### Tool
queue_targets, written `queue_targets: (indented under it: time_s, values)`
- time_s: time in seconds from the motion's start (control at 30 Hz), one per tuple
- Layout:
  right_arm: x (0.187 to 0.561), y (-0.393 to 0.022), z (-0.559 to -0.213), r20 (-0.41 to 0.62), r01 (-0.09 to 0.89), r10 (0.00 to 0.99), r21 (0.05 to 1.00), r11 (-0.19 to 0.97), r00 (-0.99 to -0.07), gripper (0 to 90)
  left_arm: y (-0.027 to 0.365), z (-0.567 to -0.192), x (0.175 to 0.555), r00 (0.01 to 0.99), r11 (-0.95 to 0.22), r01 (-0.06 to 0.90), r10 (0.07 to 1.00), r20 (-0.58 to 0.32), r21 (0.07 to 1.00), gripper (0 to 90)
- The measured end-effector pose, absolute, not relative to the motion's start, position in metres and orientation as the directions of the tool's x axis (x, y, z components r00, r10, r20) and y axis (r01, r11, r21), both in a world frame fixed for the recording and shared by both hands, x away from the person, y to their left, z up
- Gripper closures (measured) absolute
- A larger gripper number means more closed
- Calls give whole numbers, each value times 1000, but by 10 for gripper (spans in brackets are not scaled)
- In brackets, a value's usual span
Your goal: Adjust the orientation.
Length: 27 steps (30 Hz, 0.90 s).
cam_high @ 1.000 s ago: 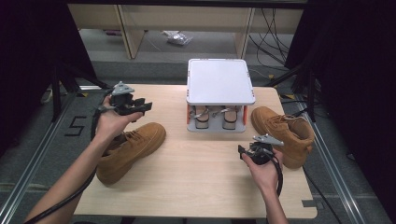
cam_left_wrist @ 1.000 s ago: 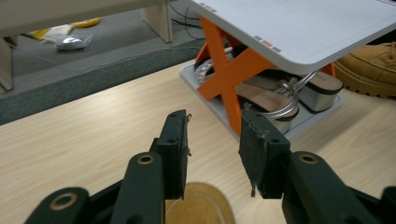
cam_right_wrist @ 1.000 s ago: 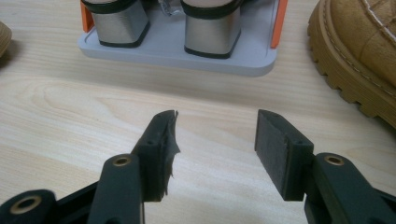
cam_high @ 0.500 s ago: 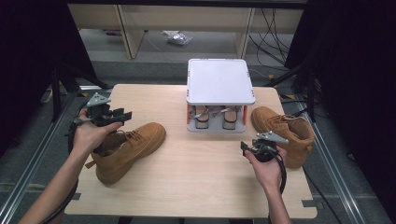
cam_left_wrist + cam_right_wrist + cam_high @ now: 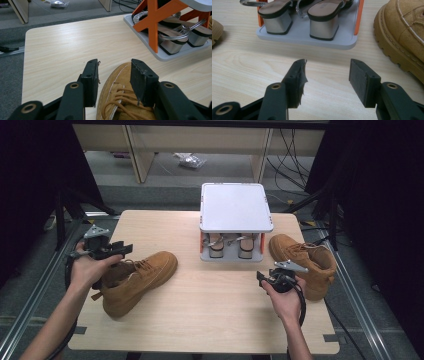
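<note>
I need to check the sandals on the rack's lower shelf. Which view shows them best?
The right gripper view: both sandals sit close, block heels facing the camera. The left gripper view shows them side-on behind an orange strut; the high view shows them small under the rack top.

It looked like a lab set up for recording: the wooden bench (image 5: 200,315) sat on a metal frame (image 5: 30,290) between black curtains (image 5: 370,180), with loose cables (image 5: 292,150) trailing over grey carpet (image 5: 165,175) behind.
</note>
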State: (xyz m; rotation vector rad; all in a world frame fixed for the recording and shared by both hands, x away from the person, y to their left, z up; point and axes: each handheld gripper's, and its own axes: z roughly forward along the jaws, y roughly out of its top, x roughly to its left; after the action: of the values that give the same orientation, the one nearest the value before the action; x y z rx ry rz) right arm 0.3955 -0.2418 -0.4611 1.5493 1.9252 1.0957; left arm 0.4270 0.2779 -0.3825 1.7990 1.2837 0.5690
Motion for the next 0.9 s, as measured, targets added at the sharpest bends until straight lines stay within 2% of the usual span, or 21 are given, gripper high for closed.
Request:
queue_targets:
  time_s: [0.43, 0.5, 0.9]
  values:
    - [392, -237, -460, 134, 610, 951, 790, 67, -278, 477, 306, -392, 401, 374, -132, 596, 919, -128, 792, 575]
    - [392, -237, -461, 138, 615, 951, 786, 65, -277, 476, 311, -396, 396, 385, -165, 615, 916, -111, 771, 574]
    - [393, -237, -465, 134, 620, 952, 781, 69, -274, 470, 314, -411, 394, 388, -190, 672, 914, -121, 715, 620]
